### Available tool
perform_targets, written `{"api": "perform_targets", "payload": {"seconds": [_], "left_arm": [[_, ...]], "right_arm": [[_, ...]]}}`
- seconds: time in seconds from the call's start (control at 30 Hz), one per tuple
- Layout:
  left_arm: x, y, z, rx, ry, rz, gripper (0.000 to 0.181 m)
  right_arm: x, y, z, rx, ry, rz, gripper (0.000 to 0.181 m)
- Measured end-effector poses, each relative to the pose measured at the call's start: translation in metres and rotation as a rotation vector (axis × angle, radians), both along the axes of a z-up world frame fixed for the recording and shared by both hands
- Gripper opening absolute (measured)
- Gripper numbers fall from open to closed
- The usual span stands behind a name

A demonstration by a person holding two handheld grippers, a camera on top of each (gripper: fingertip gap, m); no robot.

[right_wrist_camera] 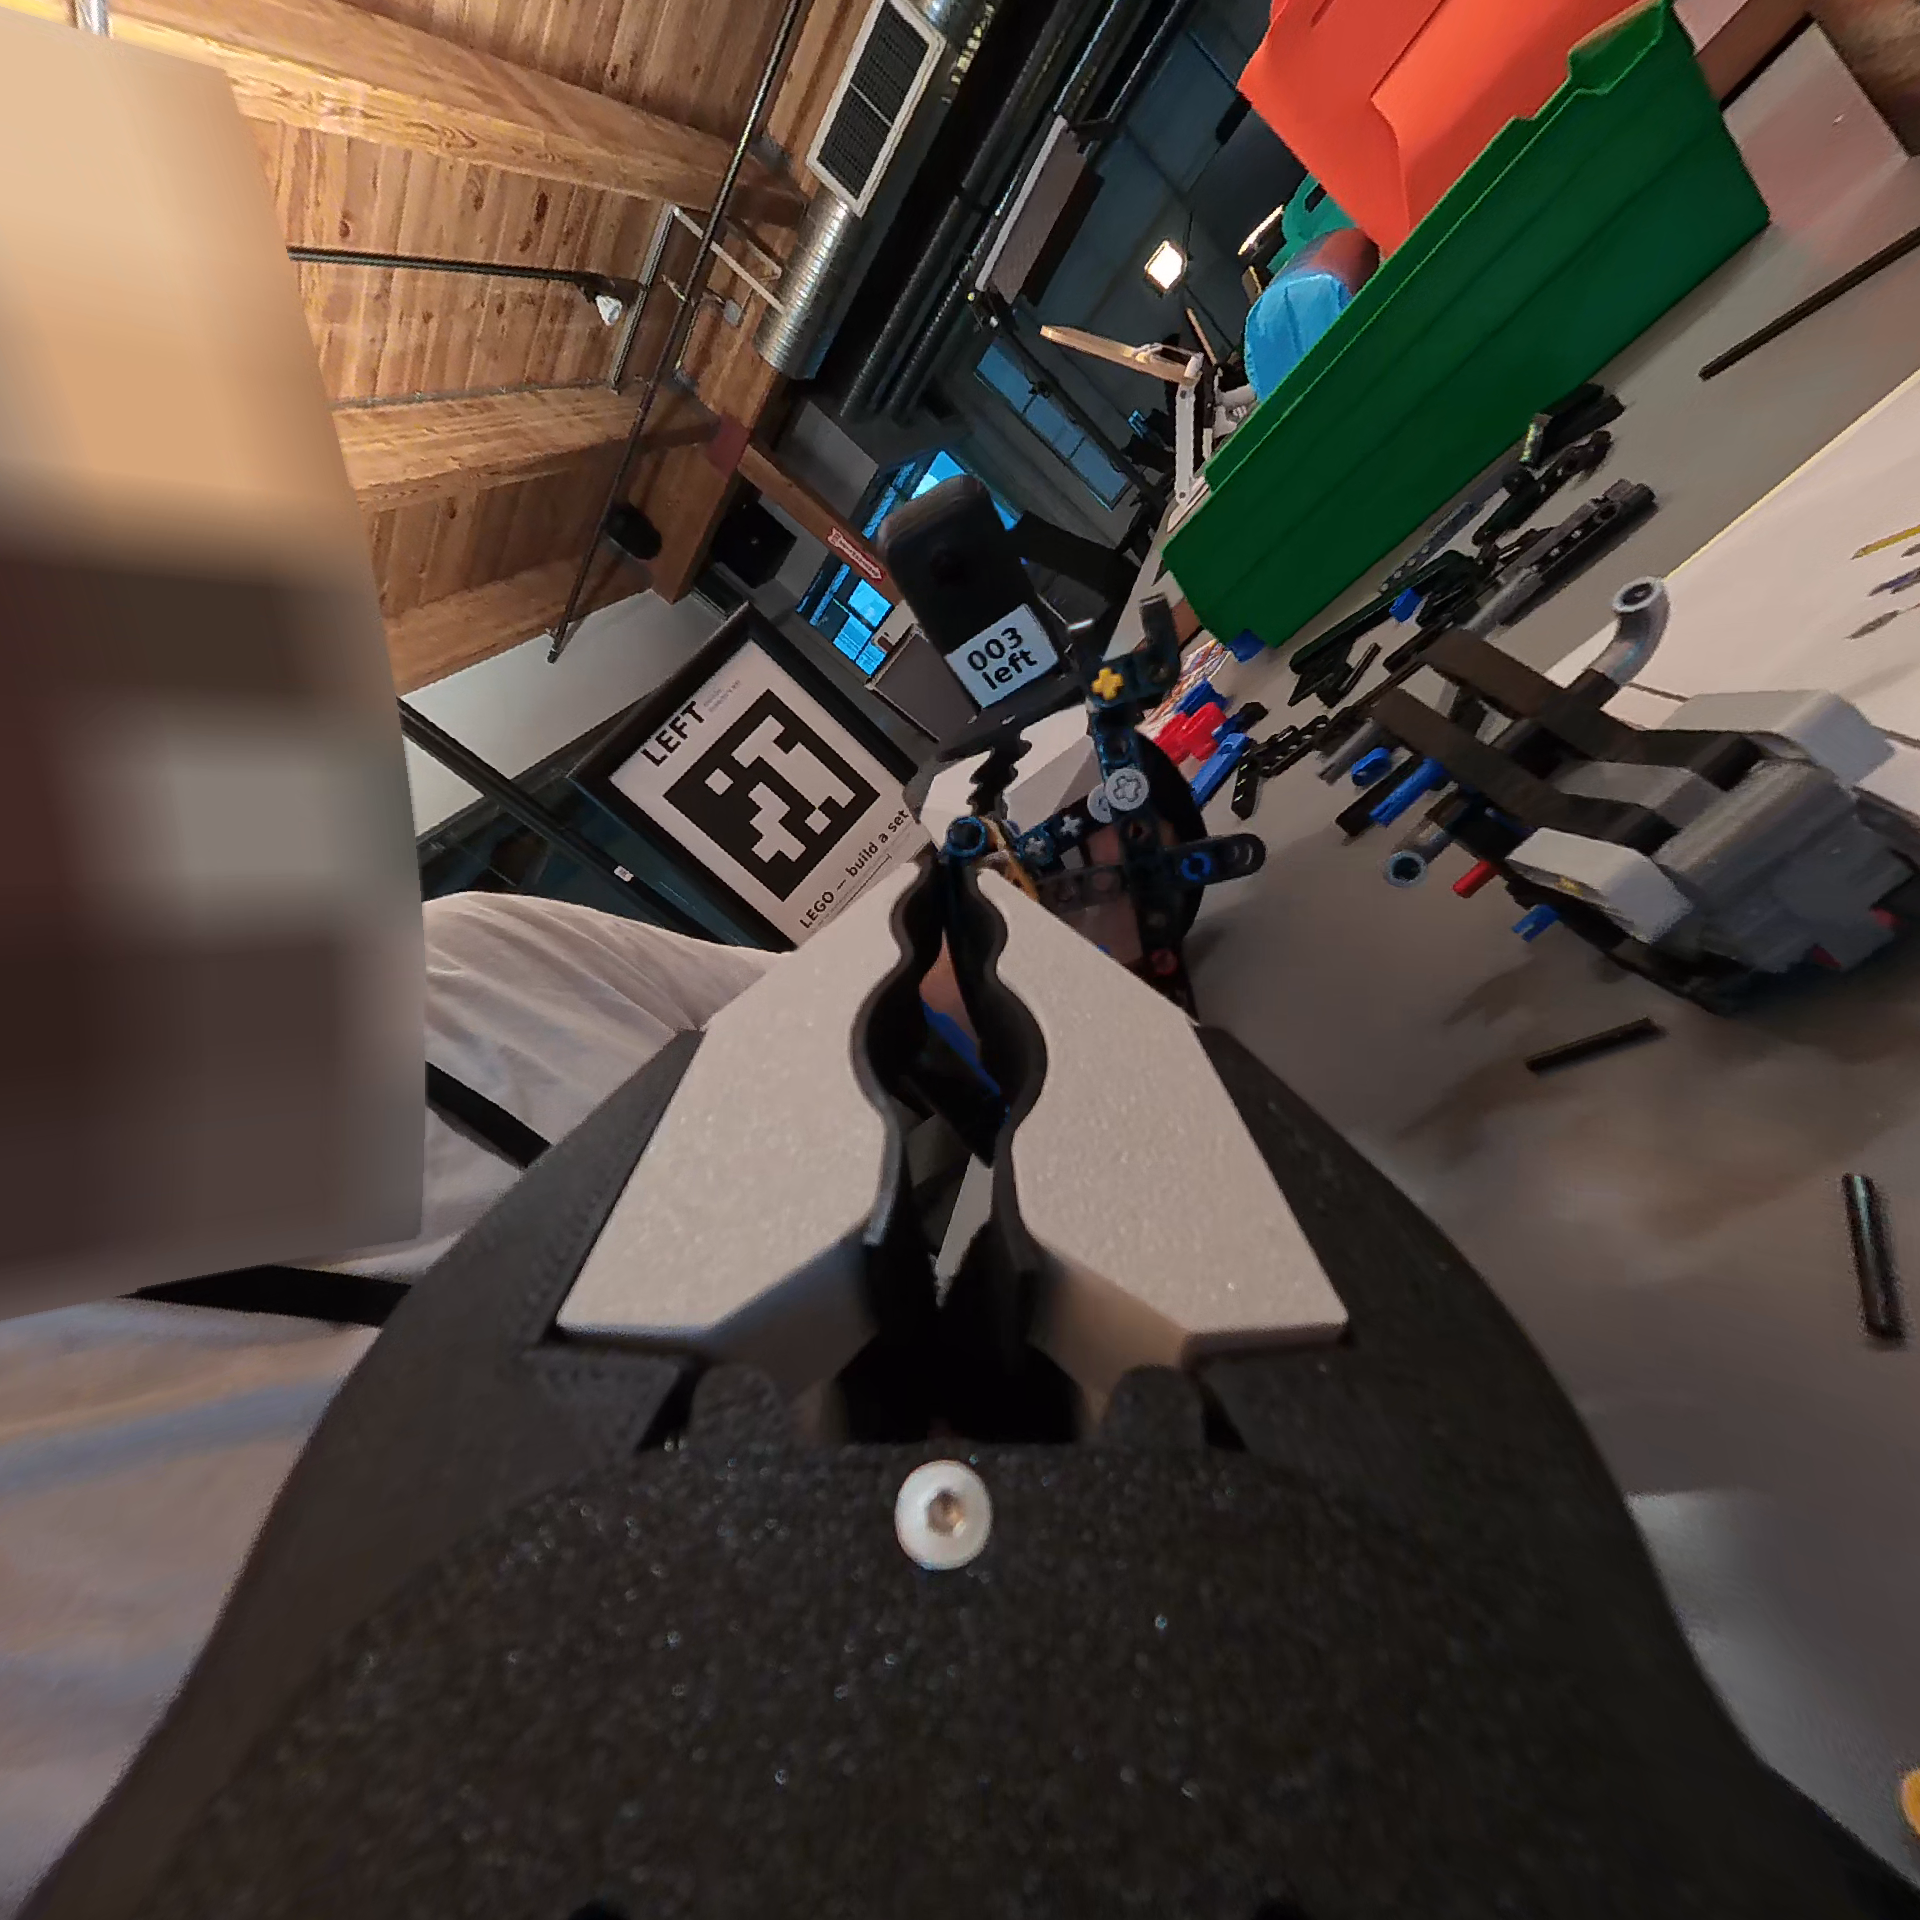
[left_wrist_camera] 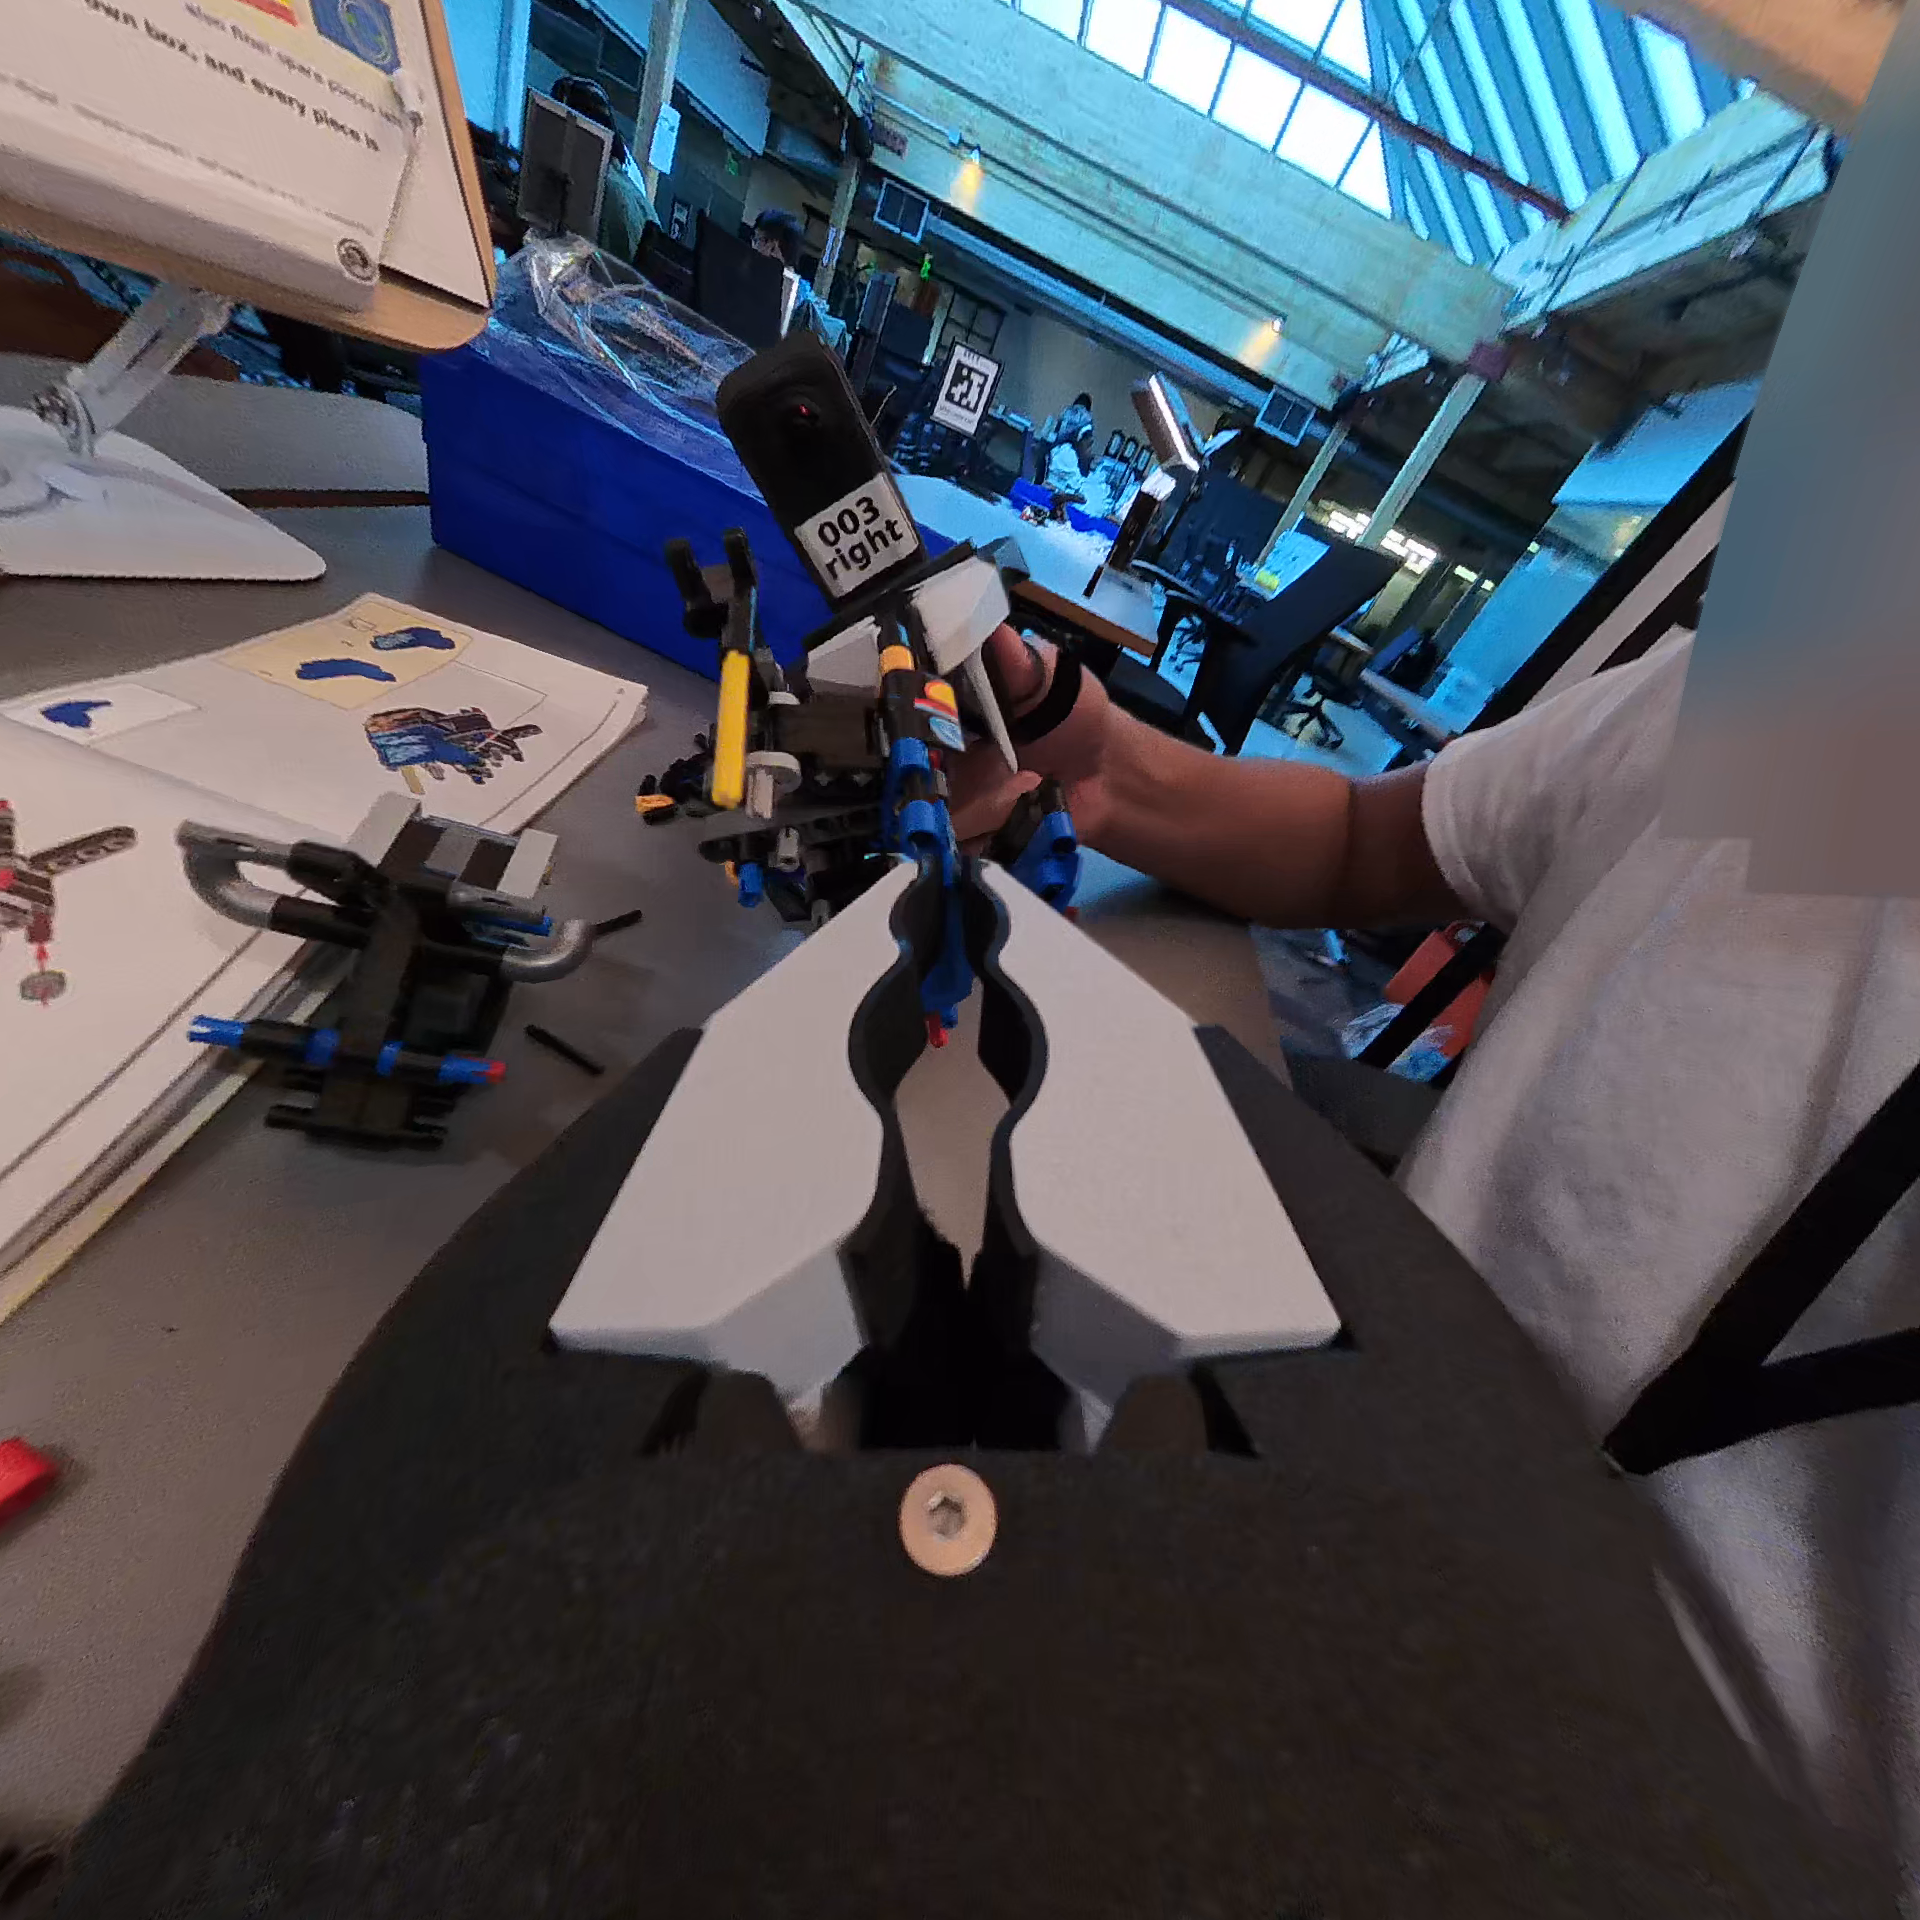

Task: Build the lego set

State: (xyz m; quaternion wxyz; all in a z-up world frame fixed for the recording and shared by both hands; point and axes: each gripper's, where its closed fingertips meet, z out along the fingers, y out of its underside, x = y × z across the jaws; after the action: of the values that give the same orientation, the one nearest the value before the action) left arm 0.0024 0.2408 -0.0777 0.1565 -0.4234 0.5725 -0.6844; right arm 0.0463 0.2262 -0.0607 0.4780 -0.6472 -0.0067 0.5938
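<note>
Grey counter (left_wrist_camera: 582, 1174): carrying the build parts, with paper instruction sheets (left_wrist_camera: 343, 686) lying along its left side and running up to the near left edge.
Finished sub-assembly (left_wrist_camera: 384, 966): a black, grey and blue lego block with a silver curved pipe, sitting partly on the sheets, well apart from both grippers.
Blue bin (left_wrist_camera: 582, 509): standing toward the far edge of the counter, behind the sheets, with clear plastic bagging lying on top.
Left gripper (left_wrist_camera: 940, 883): its grey fingers (left_wrist_camera: 790, 1122) are pressing together at the tips, clamping on the blue end of the held lego model (left_wrist_camera: 821, 748).
Held lego model: hanging above the counter between the two grippers, showing black beams, a yellow axle and blue pins.
Right gripper (right_wrist_camera: 951, 883): its fingers (right_wrist_camera: 1143, 1122) are closing on a thin black part of the same model; in the left wrist view it is coming in from the far side, with a person's hand (left_wrist_camera: 1039, 748) gripping its handle.
Loose pieces (right_wrist_camera: 1455, 665): black, blue and red parts lying scattered in front of a green bin (right_wrist_camera: 1475, 416) in the right wrist view.
</note>
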Motion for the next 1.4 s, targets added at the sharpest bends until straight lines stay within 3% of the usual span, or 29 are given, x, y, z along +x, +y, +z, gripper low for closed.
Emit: {"api": "perform_targets", "payload": {"seconds": [0.47,0.57,0.73,0.97,1.13,1.3,1.4], "left_arm": [[0.003,-0.006,0.001,0.009,-0.006,-0.008,0.001],[0.005,-0.006,0.003,0.003,-0.002,0.008,0.024],[-0.004,0.000,0.005,0.054,-0.023,0.037,0.032],[-0.049,-0.022,-0.005,0.312,0.044,0.105,0.045],[-0.046,-0.047,-0.020,0.352,0.166,0.185,0.086],[-0.026,-0.046,-0.045,0.432,0.233,0.273,0.089],[-0.021,-0.041,-0.045,0.482,0.227,0.284,0.072]], "right_arm": [[0.000,-0.002,0.000,-0.003,0.035,-0.021,0.002],[0.003,-0.002,0.004,-0.008,0.095,-0.012,0.001],[0.001,-0.002,0.002,-0.046,0.117,0.011,0.001],[-0.034,-0.013,-0.029,-0.247,0.051,0.198,0.001],[-0.044,-0.010,-0.036,-0.273,0.021,0.214,0.001],[-0.050,-0.010,-0.038,-0.287,0.001,0.227,0.002],[-0.052,-0.013,-0.039,-0.293,-0.003,0.239,0.002]]}}
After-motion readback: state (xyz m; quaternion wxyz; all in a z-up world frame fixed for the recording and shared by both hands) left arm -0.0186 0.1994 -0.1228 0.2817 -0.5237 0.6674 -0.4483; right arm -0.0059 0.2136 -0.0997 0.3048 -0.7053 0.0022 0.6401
